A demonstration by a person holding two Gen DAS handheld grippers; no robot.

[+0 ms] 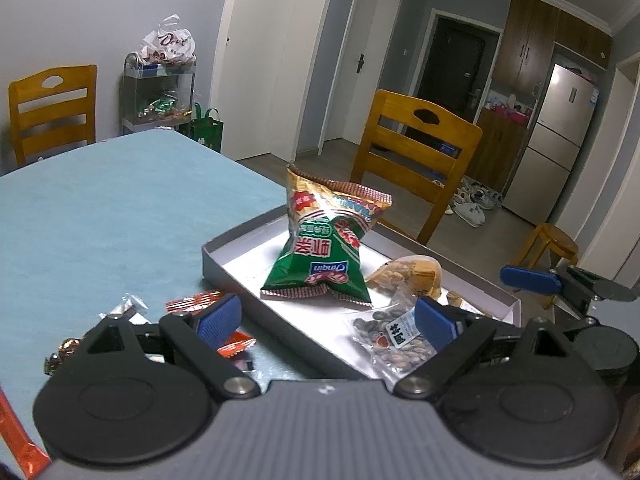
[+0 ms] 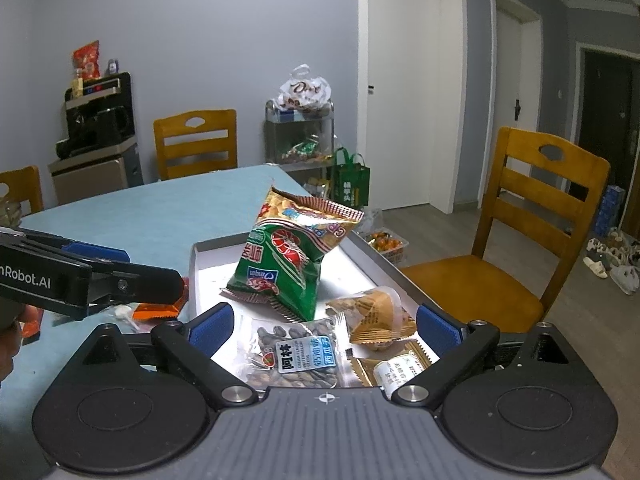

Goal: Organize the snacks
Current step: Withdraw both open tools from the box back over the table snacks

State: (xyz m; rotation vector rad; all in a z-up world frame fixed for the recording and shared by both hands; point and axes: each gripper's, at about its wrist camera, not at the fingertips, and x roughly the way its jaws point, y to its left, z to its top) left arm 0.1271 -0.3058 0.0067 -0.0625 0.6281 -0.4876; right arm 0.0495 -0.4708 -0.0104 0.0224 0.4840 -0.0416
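Note:
A grey shallow box (image 1: 224,258) (image 2: 193,276) sits on the blue table. In it a green and gold chip bag (image 1: 324,240) (image 2: 292,256) stands upright, with a clear seed packet (image 1: 394,338) (image 2: 298,354) and a golden snack packet (image 1: 412,272) (image 2: 374,314) in front of it. My left gripper (image 1: 326,316) is open and empty, over the box's near left wall. My right gripper (image 2: 322,326) is open and empty, over the seed packet. The left gripper also shows in the right wrist view (image 2: 120,276), beside the box.
Orange wrappers (image 1: 200,302) (image 2: 158,312) and small candies (image 1: 128,306) lie on the table left of the box. Another gold packet (image 2: 396,372) lies in the box's near corner. A wooden chair (image 1: 416,160) (image 2: 532,216) stands past the table's right edge.

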